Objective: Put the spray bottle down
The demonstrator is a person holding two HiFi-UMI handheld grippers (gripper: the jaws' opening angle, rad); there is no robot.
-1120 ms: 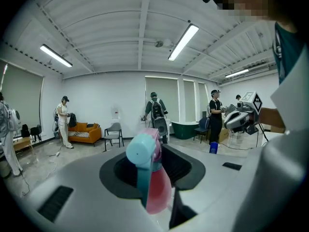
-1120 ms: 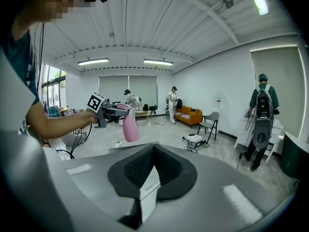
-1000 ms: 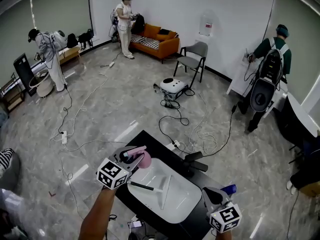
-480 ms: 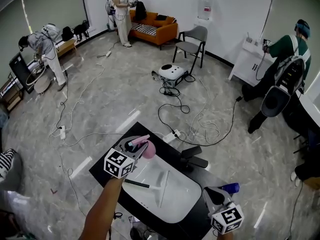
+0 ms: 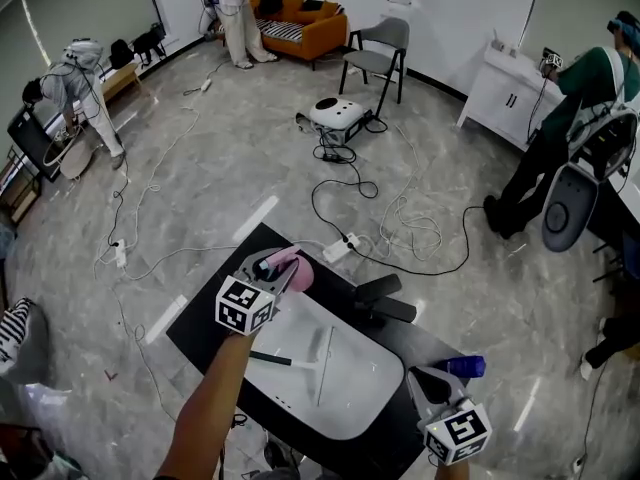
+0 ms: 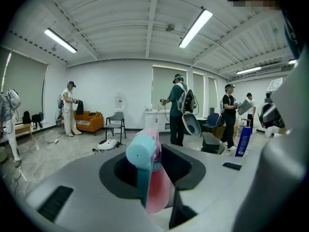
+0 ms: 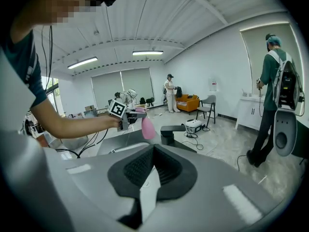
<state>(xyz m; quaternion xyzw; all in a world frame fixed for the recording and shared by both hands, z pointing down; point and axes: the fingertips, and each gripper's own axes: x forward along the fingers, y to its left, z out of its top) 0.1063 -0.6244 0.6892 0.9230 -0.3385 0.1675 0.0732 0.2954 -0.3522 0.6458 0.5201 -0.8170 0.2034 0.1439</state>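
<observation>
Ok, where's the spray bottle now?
Head view, left side: the spray bottle sits clamped in the left gripper over the black table's far corner, beside the white basin.

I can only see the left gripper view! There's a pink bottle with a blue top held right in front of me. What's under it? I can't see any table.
Observer: A black table. In the head view the spray bottle hangs over its far end, just beyond a white basin.
Operator: Is anything in the basin?
Observer: Yes, what looks like a squeegee with a dark handle lies inside it.
Operator: Where's my other gripper?
Observer: The right gripper is at the table's near right end, with nothing between its fingers.
</observation>
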